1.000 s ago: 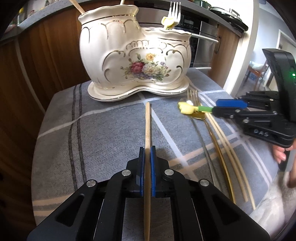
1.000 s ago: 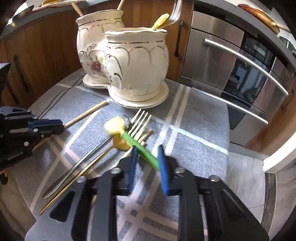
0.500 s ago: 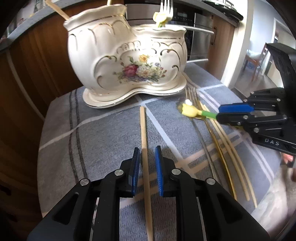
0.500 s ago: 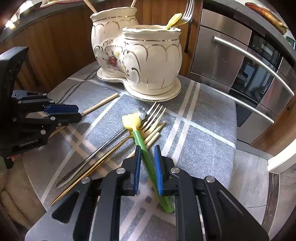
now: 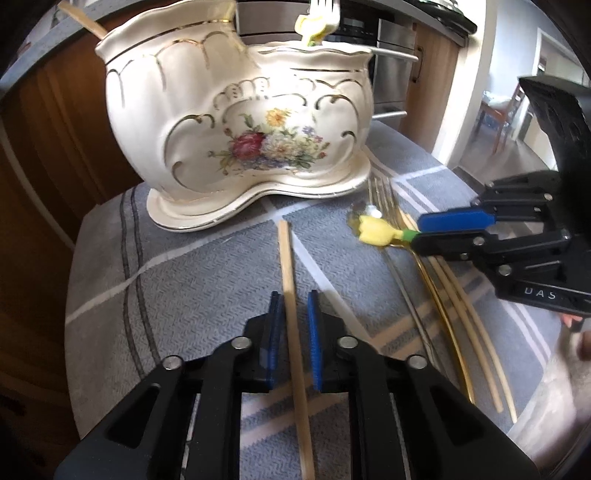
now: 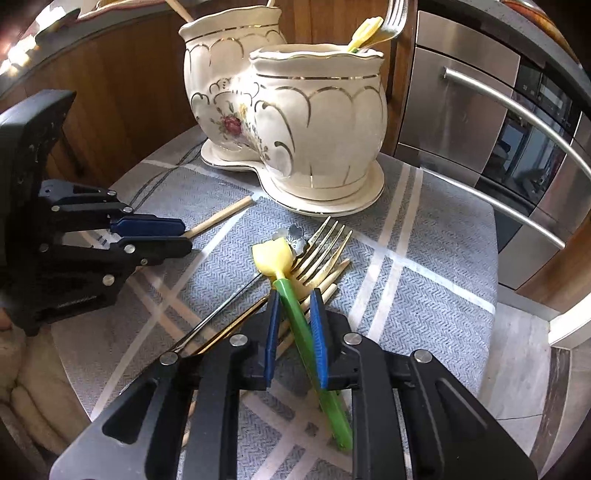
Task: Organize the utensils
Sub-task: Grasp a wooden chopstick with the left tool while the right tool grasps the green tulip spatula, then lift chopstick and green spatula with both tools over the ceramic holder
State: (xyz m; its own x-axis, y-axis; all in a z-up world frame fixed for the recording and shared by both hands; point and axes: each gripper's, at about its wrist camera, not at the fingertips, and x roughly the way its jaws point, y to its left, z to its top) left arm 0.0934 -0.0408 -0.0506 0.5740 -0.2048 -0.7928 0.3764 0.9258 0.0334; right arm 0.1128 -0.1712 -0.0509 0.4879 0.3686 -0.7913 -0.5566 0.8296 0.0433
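A wooden chopstick lies on the grey cloth, pointing at the cream floral utensil holder. My left gripper is open, its jaws on either side of the chopstick; it also shows in the right wrist view. My right gripper is open around the green handle of a yellow-tipped utensil, which lies across gold forks. The holder has a fork and a yellow-tipped utensil standing in it.
More chopsticks, a gold fork and a silver utensil lie on the cloth by the right gripper. A steel oven front stands right of the table. Wooden cabinets lie behind.
My left gripper was shut on the chopstick and has opened, leaving it on the cloth. My right gripper narrowed around the green handle, then widened slightly. Both moved closer to the holder.
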